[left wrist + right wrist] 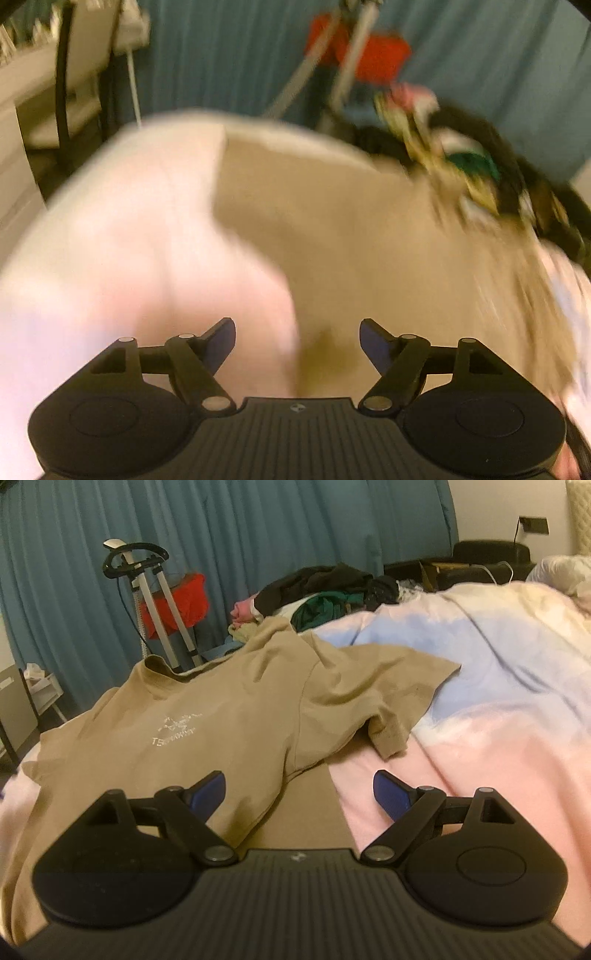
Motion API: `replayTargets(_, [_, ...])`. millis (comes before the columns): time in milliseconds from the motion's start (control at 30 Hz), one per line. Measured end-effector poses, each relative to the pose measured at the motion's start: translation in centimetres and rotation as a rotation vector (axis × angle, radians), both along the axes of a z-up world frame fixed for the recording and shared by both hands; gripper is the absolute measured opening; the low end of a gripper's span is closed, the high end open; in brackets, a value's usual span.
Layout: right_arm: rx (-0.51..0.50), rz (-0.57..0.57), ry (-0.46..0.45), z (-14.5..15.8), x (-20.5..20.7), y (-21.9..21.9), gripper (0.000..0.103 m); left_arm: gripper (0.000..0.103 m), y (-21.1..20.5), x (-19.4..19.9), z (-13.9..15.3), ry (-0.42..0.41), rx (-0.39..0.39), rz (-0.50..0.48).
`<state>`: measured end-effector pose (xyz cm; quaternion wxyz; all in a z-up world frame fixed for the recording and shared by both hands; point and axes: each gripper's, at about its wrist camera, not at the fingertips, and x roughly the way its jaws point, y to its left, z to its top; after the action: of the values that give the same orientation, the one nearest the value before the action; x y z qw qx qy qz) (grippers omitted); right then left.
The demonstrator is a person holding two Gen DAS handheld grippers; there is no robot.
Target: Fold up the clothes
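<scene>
One tan T-shirt (229, 716) lies spread on the bed, front side up, with a pale printed logo (176, 731) on the chest. The collar (162, 666) points toward the far edge of the bed. One short sleeve (391, 701) reaches out to the right across the pink and blue duvet (498, 686). The shirt's lower part runs under the near edge of the right wrist view.

Right claw (299, 792): spread wide, holding nothing, poised low above the shirt's side edge, where tan cloth meets pink duvet. Two blue finger pads (391, 794) are visible.

Left claw (297, 341): spread wide, holding nothing, above the seam between the duvet (140, 240) and the tan T-shirt (369, 240). This view is heavily blurred; fine detail cannot be read.

One heap of mixed clothes (332, 590), dark, green and pink pieces, sits on the bed beyond the shirt; the pieces cannot be counted. The same heap (461, 158) appears at the right of the left wrist view.

One garment steamer stand (155, 602) with a red item (184, 602) behind it stands off the bed, before one blue curtain (258, 528). One white pillow (561, 568) lies at the far right
</scene>
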<state>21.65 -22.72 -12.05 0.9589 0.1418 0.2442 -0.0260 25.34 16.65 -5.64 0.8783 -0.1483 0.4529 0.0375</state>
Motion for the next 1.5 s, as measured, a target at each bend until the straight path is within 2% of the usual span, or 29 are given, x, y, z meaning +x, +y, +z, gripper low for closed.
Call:
replayTargets(167, [-0.024, 0.002, -0.053, 2.5, -3.5, 0.0, 0.088, 0.078, -6.6, -7.8, 0.0, 0.125, -0.014, -0.139])
replayTargets(367, [-0.065, -0.009, -0.092, 5.3, -8.4, -0.2, 0.088, 0.078, -14.6, -13.7, -2.4, 0.242, 0.153, -0.369])
replayTargets(600, [-0.094, 0.002, -0.134, 7.0, -11.1, -0.1, 0.088, 0.08, -16.5, -18.2, -3.7, 0.352, 0.4, -0.447])
replayTargets(667, [-0.112, 0.045, -0.118, 6.8, -11.3, 0.0, 0.088, 0.08, -16.6, -19.4, -3.9, 0.38, 0.453, -0.456])
replayTargets(733, [-0.13, 0.09, -0.1, 6.6, -11.4, 0.2, 0.088, 0.073, -15.7, -20.3, -3.4, 0.388, 0.41, -0.424])
replayTargets(767, [-0.125, 0.093, -0.08, 6.4, -11.6, -0.1, 0.088, 0.065, -15.2, -20.8, -3.0, 0.39, 0.382, -0.408])
replayTargets(800, [-0.117, 0.092, -0.057, 6.3, -11.7, -0.4, 0.088, 0.053, -14.8, -21.2, -2.7, 0.388, 0.353, -0.395])
replayTargets(833, [-0.109, 0.091, -0.034, 6.2, -11.8, -0.7, 0.088, 0.045, -14.5, -21.6, -2.4, 0.382, 0.326, -0.387])
replayTargets(900, [-0.094, 0.09, 0.012, 5.9, -12.0, -1.2, 0.088, 0.012, -14.1, -22.4, -1.8, 0.374, 0.283, -0.378])
replayTargets(1000, [-0.07, 0.087, 0.08, 5.4, -12.4, -2.1, 0.088, 0.006, -12.9, -23.6, 0.4, 0.348, 0.223, -0.37])
replayTargets(1100, [-0.046, 0.085, 0.149, 5.0, -12.8, -3.0, 0.088, 0.005, -10.8, -24.7, 3.2, 0.332, 0.168, -0.337])
replayTargets(1267, [-0.053, 0.067, 0.127, 5.5, -12.8, -2.7, 0.088, 0.005, -7.2, -26.4, 5.2, 0.421, 0.176, -0.226])
replayTargets(1333, [-0.056, 0.06, 0.116, 5.7, -12.8, -2.6, 0.088, 0.009, -7.0, -27.0, 6.0, 0.395, 0.169, -0.225])
replayTargets(1367, [-0.058, 0.056, 0.111, 5.8, -12.9, -2.5, 0.088, 0.018, -7.2, -27.1, 6.5, 0.365, 0.181, -0.237])
replayTargets(1400, [-0.059, 0.053, 0.106, 5.9, -12.9, -2.5, 0.088, 0.034, -7.5, -27.1, 7.1, 0.333, 0.191, -0.246])
replayTargets(1500, [-0.056, 0.057, 0.076, 6.2, -13.0, -2.3, 0.088, 0.064, -8.9, -26.8, 8.7, 0.229, 0.217, -0.263])
